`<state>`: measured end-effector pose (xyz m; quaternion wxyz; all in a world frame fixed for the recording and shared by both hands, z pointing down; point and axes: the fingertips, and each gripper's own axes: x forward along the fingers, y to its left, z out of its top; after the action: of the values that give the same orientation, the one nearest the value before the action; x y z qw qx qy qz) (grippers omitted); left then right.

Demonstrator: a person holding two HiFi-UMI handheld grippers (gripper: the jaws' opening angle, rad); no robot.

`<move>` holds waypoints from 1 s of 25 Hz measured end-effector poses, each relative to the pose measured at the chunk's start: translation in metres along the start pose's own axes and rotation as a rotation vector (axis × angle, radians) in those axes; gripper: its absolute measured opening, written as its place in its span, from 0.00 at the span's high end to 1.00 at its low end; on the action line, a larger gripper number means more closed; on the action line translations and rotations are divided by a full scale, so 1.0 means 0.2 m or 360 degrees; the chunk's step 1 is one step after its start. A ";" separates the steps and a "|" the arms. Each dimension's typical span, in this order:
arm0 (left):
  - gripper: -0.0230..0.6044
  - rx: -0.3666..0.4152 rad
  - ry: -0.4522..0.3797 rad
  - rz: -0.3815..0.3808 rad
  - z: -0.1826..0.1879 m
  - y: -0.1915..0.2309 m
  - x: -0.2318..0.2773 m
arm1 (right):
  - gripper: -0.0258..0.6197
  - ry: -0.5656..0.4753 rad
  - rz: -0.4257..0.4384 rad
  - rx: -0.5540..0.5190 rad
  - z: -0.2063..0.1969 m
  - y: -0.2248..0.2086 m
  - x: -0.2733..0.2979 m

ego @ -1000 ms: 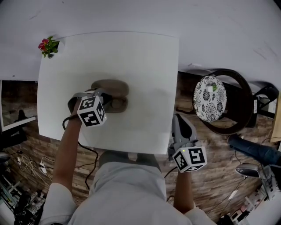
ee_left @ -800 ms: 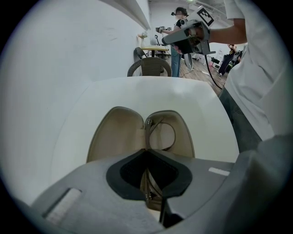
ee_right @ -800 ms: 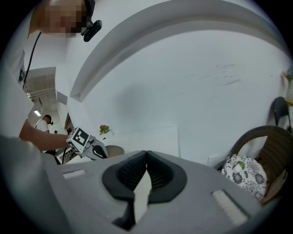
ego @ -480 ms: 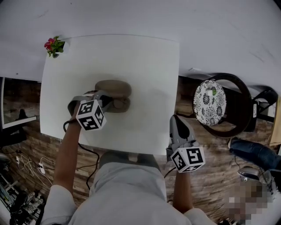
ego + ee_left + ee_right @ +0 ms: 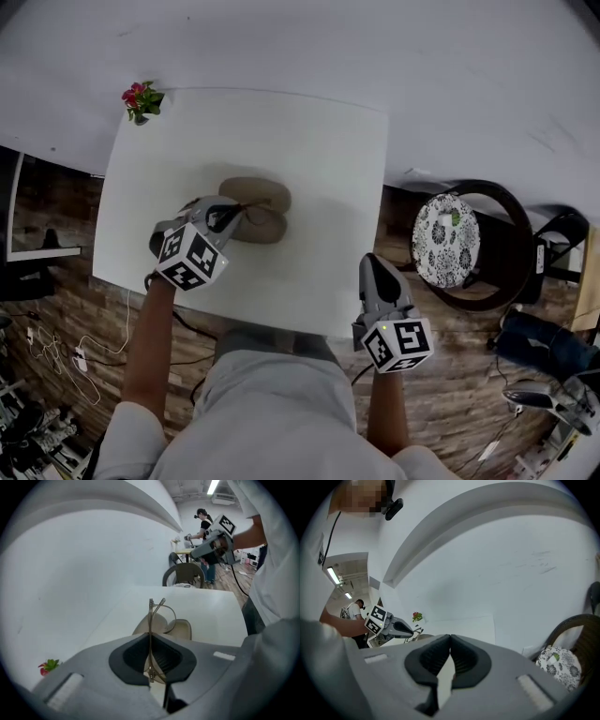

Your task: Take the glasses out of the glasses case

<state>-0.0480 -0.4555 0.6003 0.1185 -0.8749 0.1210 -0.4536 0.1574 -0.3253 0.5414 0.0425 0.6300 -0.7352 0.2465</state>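
- The left claw (image 5: 228, 214), its jaws just closed in, pinches 1 pair of glasses (image 5: 150, 620) by the thin wire frame. They seem lifted clear of the 1 open case (image 5: 261, 208) on the tabletop (image 5: 319, 141).
- Likely risk: so narrow a pinch lets the glasses swivel or slip and drop back onto the case. Squeezing harder could bend the frame.
- The right claw (image 5: 375, 272) is pressed together on nothing, off the tabletop's near edge.
- Count: 2 claws, 1 flower pot (image 5: 141, 98).

Left tongs (image 5: 229, 217) just closed on glasses (image 5: 151, 620), raised them from case (image 5: 262, 197) (now above it).
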 end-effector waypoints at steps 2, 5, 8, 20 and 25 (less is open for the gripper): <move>0.93 -0.0075 -0.0051 0.0103 0.02 0.05 -0.07 | 0.96 -0.0022 0.0023 -0.0015 0.04 0.03 0.00; 0.93 -0.0160 -0.0127 0.0241 0.06 0.10 -0.19 | 0.96 -0.0058 0.0059 -0.0039 0.09 0.07 0.00; 0.93 -0.0256 -0.0216 0.0388 0.09 0.13 -0.32 | 0.96 -0.0101 0.0101 -0.0068 0.15 0.10 -0.01; 0.93 -0.0532 -0.0510 0.0909 0.22 0.11 -0.86 | 0.96 -0.0207 0.0218 -0.0159 0.31 0.20 -0.10; 0.93 -0.0637 -0.0630 0.1075 0.25 0.06 -1.06 | 0.96 -0.0237 0.0229 -0.0179 0.34 0.21 -0.17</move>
<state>-0.1271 -0.3936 0.4059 0.1093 -0.8620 0.4608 -0.1806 0.1413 -0.3187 0.4553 0.0051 0.5888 -0.7923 0.1599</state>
